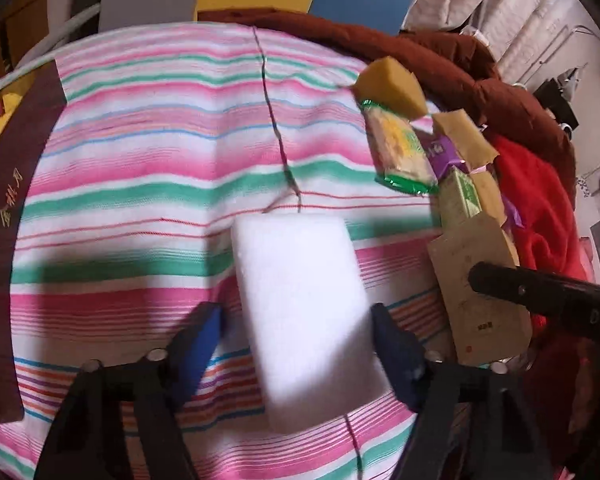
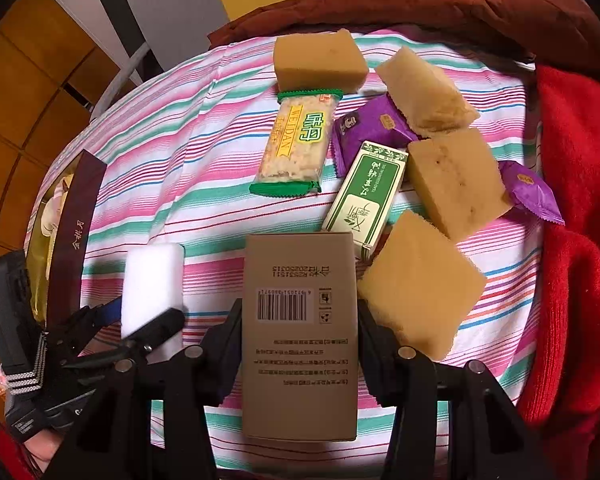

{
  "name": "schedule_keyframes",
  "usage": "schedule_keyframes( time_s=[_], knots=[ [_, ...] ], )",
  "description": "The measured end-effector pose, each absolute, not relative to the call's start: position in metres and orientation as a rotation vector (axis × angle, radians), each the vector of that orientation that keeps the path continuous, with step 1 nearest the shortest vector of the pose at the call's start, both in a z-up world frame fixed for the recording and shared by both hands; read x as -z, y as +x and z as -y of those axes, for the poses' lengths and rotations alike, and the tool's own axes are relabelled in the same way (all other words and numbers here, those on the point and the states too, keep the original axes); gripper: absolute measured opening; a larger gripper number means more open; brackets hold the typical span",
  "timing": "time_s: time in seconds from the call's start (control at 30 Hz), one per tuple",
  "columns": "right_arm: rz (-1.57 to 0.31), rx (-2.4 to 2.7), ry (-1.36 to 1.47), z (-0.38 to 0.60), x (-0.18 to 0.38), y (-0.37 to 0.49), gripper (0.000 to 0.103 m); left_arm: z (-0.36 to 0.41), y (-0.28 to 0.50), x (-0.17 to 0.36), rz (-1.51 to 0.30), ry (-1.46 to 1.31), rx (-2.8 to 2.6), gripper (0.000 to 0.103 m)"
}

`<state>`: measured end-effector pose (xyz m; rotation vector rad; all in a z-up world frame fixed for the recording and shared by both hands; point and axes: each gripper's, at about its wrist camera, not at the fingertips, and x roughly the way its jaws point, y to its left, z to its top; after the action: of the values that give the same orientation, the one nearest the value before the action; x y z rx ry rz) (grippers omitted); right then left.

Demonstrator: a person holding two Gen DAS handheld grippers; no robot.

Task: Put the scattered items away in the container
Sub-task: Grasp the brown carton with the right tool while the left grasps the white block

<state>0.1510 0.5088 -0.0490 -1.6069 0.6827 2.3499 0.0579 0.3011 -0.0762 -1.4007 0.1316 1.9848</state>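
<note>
My left gripper (image 1: 296, 320) is shut on a white sponge block (image 1: 300, 312) and holds it over the striped cloth (image 1: 140, 160); the block also shows in the right wrist view (image 2: 152, 280). My right gripper (image 2: 300, 320) is shut on a brown cardboard box (image 2: 300, 332) with a barcode. The dark maroon container (image 1: 8, 220) with gold lettering lies at the far left (image 2: 74, 236). Scattered at the right are several yellow sponges (image 2: 420, 284), a green snack bar (image 2: 300, 140), a green-white box (image 2: 366, 196) and purple packets (image 2: 370, 128).
A red knit garment (image 2: 576, 240) and a brown quilted blanket (image 2: 460, 4) border the cloth on the right and back. Yellow wall panels (image 2: 20, 100) stand to the left.
</note>
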Motion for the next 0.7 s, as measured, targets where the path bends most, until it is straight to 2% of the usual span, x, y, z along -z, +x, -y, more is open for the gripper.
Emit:
schedule_keyframes(
  time_s=[0.03,0.1,0.4,0.63,0.7],
  knots=[
    [-0.683,-2.35,-1.606,-0.509,0.049,0.151,0.051,-0.298,0.058,0.074,-0.127,-1.382,-1.986,0.057],
    [-0.68,-2.35,-1.605,-0.508,0.05,0.151,0.051,-0.293,0.061,0.071,-0.122,-1.348,-1.986,0.056],
    [-0.663,-2.35,-1.603,-0.506,0.049,0.15,0.051,-0.272,0.061,0.069,-0.005,-1.353,-1.966,0.054],
    [-0.67,-2.407,-1.599,-0.492,0.046,0.146,0.051,-0.261,0.065,0.048,0.001,-1.255,-1.991,0.055],
    [-0.618,-2.436,-1.573,-0.484,0.04,0.145,0.051,-0.254,0.066,0.043,0.004,-1.234,-1.998,0.055]
  ],
)
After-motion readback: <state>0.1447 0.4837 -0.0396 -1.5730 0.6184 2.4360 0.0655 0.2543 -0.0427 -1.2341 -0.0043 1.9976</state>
